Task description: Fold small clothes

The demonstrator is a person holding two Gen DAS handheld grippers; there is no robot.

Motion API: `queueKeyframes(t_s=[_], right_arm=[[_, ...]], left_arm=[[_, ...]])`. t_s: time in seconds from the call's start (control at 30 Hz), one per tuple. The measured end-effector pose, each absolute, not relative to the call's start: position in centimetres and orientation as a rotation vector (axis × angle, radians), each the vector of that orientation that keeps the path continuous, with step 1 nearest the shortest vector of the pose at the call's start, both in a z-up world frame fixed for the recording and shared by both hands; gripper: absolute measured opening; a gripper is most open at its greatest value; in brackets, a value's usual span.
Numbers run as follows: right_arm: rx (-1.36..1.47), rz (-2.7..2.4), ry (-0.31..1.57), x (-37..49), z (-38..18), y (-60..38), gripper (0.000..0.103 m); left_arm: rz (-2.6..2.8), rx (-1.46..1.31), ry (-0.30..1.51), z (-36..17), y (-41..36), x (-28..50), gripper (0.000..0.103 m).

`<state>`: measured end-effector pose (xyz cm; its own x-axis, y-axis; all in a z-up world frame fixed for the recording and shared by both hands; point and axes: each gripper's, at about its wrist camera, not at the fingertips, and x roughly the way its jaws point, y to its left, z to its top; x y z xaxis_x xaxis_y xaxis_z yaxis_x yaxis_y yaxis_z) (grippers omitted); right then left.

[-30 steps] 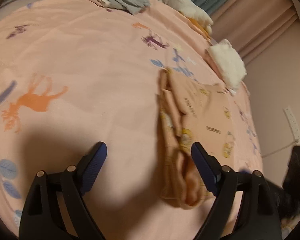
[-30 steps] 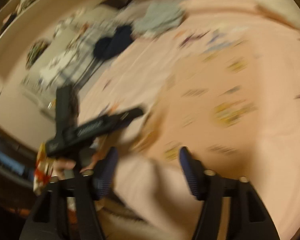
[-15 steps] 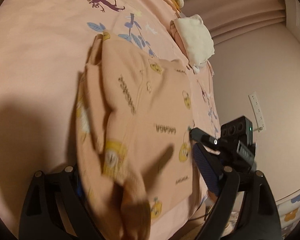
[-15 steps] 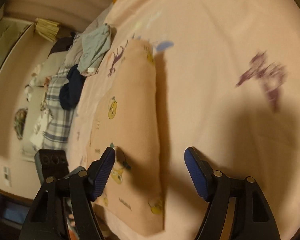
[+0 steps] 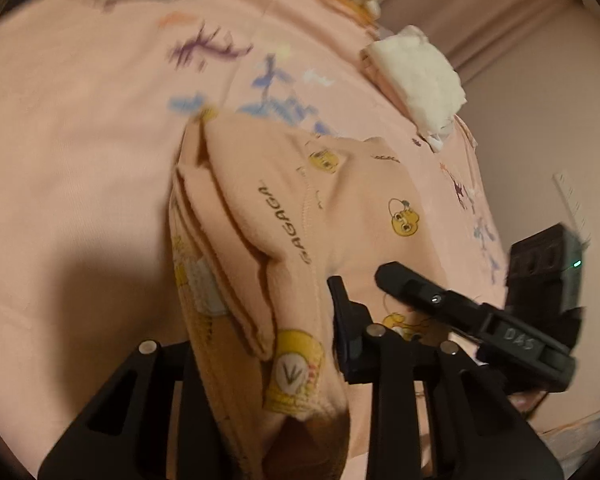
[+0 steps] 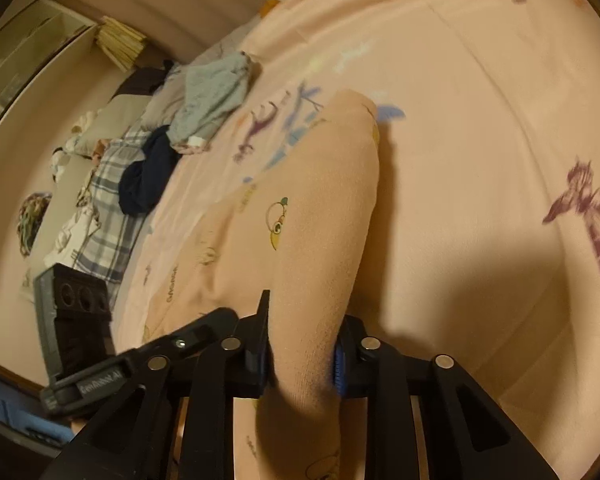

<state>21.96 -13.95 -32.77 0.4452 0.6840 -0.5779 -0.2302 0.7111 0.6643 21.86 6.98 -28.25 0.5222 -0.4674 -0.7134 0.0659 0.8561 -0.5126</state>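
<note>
A small peach garment [image 5: 340, 208] printed with yellow cartoon faces lies folded lengthwise on the pink animal-print bed sheet [image 5: 80, 140]. My left gripper [image 5: 268, 320] is closing on the bunched layers of its near left edge, and fabric fills the gap between the jaws. In the right wrist view the same garment [image 6: 292, 208] runs away from me, and my right gripper [image 6: 304, 320] is closing on its folded right edge, pads pressing the cloth. One of the right gripper's fingers [image 5: 404, 284] reaches in over the garment's near right side.
A white folded cloth [image 5: 416, 76] sits at the bed's far right edge. A grey garment [image 6: 212, 96], a navy cloth [image 6: 148, 172] and a plaid blanket [image 6: 104, 208] lie at the far left. A wall socket [image 5: 572, 200] is beyond the bed.
Both grippers stood open over the garment's edges half a second ago; now each has closed on its side of the fabric. The left edge is bunched and slightly lifted.
</note>
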Motion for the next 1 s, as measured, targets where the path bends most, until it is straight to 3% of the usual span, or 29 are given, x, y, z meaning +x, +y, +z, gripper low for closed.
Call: queueKeyframes(t_s=[0.37,0.53,0.73,1.0], right_arm=[[0.506,0.590,0.697,17.4,-22.2,-19.9,0.024],[0.459,0.551,0.627,16.0,-19.3,-23.2,0.024],[0.442,0.539,0.642,17.3,-20.0,-25.5,0.024],[0.375,0.501,0.769,19.9,-25.2,-24.3,0.024]], left_arm=[[-0.450,-0.302,0.775,-16.6,0.5,19.8,0.029],[-0.473,-0.248,0.723,-14.0,-3.1,19.7,0.029],[-0.466,-0.250,0.746,-15.5,-4.6,20.7,0.029],[-0.419,-0.253,0.868,-22.9,-4.2,22.8,0.029]])
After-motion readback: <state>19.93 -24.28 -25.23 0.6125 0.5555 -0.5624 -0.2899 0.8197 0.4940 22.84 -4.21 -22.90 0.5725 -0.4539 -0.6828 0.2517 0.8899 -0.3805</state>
